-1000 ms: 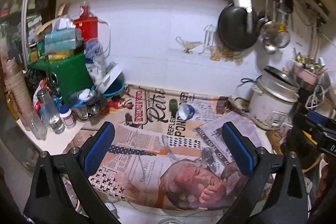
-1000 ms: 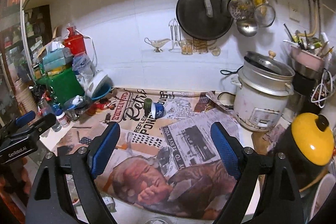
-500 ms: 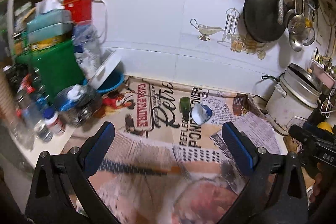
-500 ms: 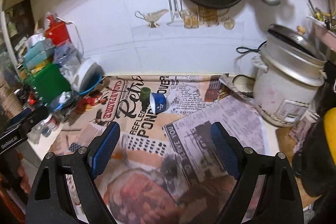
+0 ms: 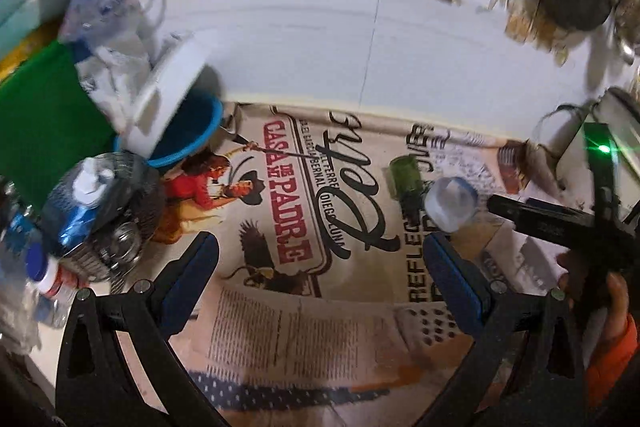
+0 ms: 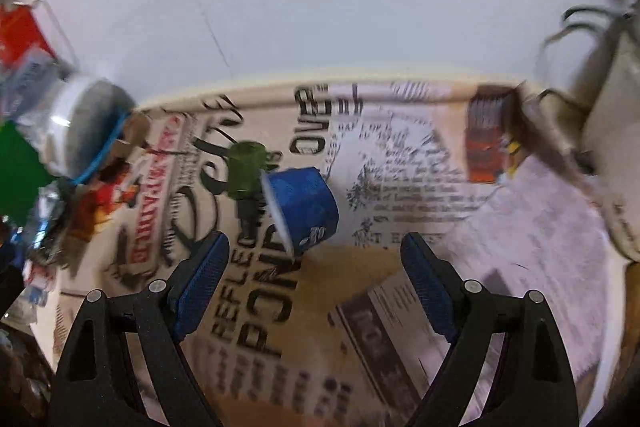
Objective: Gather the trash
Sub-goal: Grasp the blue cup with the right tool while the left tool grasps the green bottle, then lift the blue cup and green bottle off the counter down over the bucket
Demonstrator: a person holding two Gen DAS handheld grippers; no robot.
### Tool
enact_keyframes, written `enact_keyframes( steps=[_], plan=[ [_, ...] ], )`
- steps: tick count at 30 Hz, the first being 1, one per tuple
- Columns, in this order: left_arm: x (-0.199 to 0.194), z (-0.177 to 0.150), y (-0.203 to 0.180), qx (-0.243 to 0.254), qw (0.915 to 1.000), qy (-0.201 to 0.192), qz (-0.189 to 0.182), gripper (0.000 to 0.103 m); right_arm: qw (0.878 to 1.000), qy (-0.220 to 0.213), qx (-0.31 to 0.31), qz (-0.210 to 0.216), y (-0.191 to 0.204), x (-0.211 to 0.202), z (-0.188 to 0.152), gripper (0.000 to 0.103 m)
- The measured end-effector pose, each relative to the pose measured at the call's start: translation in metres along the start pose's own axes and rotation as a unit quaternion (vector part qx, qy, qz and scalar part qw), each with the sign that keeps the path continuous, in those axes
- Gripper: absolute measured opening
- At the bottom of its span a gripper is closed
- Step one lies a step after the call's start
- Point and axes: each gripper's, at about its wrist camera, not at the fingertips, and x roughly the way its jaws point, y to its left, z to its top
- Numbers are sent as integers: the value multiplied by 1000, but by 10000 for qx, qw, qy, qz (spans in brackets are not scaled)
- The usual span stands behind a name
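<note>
The right gripper (image 6: 314, 261) has its blue-padded fingers (image 6: 200, 273) spread wide, gripping nothing. Just beyond the gap lies the blue cup (image 6: 301, 211) on its side, white rim turned toward the left finger, resting on the newspaper (image 6: 400, 187) that covers the counter. A small green bottle (image 6: 245, 167) lies touching the cup's far-left side. Right of the cup the paper is bare as far as the rice cooker (image 6: 612, 131) at the right edge; behind the cup, bare paper runs to the white wall (image 6: 320, 7).

The left gripper (image 5: 320, 279) is likewise spread and empty — it hovers over printed paper left of the cup (image 5: 451, 203). Left of the cup, past open newspaper, clutter crowds the counter: a blue bowl (image 5: 188, 143), a green box (image 5: 44, 123) and bottles (image 5: 80, 211).
</note>
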Motion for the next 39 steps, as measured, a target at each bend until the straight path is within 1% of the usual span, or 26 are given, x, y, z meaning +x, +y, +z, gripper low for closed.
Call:
enact_keyframes(
  steps=[2,4,5,6,7,8,9,11,14,17,18,20,22,24,26,27,28,29,30,31,33,35,39],
  plan=[
    [16,3,-3,75,9999,101,-67,102,9998,175,20,-22,-1,24,6,73],
    [36,5,-8,209,9993,244,-184,102,9995,323,71,5,-1,42,7,54],
    [42,6,-11,251,9990,281,-221,102,9991,399,146,37,-3,49,7,48],
    [52,8,-16,330,9985,347,-271,102,9987,449,221,93,-5,54,8,35],
    [60,10,-20,382,9980,387,-316,102,9982,494,306,132,-8,57,7,30],
    [67,13,-25,433,9975,422,-368,102,9979,489,396,146,-10,58,6,27],
    [78,16,-32,486,9968,478,-411,102,9978,449,452,162,-13,56,4,20],
    [94,22,-42,547,9958,532,-513,102,9979,379,485,179,-18,51,1,20],
    [122,32,-59,598,9937,635,-702,102,9985,182,516,-50,-27,34,-2,20],
    [147,42,-75,518,9928,713,-806,102,9976,42,666,-201,-39,18,-1,20],
    [155,46,-80,473,9926,719,-855,100,9971,-18,702,-291,-44,9,-2,20],
    [168,51,-87,416,9925,759,-861,95,9963,-121,724,-450,-50,-4,-4,20],
    [186,55,-95,372,9924,857,-803,85,9952,-201,798,-533,-58,-20,-8,20],
    [204,57,-99,254,9919,1004,-741,80,9943,-248,831,-614,-61,-29,-15,20],
    [216,58,-101,105,9908,1114,-757,78,9935,-298,858,-690,-64,-38,-21,20],
    [223,58,-102,11,9901,1180,-766,72,9930,-318,896,-705,-66,-43,-25,20],
    [227,58,-102,-44,9892,1249,-770,63,9925,-330,936,-714,-69,-48,-29,20],
    [230,56,-103,-93,9880,1324,-792,58,9921,-345,964,-725,-70,-51,-32,20],
    [232,55,-104,-138,9868,1394,-814,46,9917,-364,990,-741,-72,-55,-35,20],
    [231,53,-105,-141,9876,1361,-772,41,9913,-380,1008,-759,-74,-59,-38,20],
    [224,51,-107,-125,9884,1301,-772,41,9908,-416,1031,-770,-76,-66,-44,20],
    [209,47,-109,-63,9895,1205,-801,41,9908,-452,1059,-715,-78,-73,-48,20],
    [160,38,-119,246,9920,929,-824,41,9912,-519,1056,-605,-80,-91,-55,20]
  ],
)
